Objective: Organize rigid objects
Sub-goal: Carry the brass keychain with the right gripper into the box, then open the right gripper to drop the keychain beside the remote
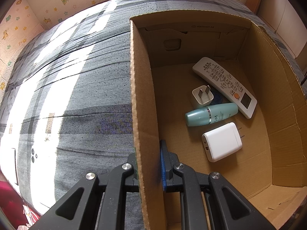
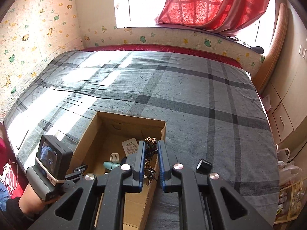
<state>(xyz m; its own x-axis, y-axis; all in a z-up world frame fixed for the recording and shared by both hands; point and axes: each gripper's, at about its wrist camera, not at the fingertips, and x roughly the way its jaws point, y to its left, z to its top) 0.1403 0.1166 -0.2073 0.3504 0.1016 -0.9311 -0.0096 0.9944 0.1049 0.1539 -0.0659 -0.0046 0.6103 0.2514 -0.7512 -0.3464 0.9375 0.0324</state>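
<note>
Keychain [image 2: 151, 149], dark beaded charm with metal rings, is pinched in the right gripper [image 2: 150, 164], hanging just above the cardboard box [image 2: 132, 119] rim. Left gripper [image 1: 148, 164] clamps the box's side wall. Step: transfer. Next, judged: carry over the opening beside the remote control [image 1: 224, 85], then release.

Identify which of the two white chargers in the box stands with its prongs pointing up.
The small cube charger, beside the remote. The bigger flat charger lies on its side, prongs pointing sideways.
</note>
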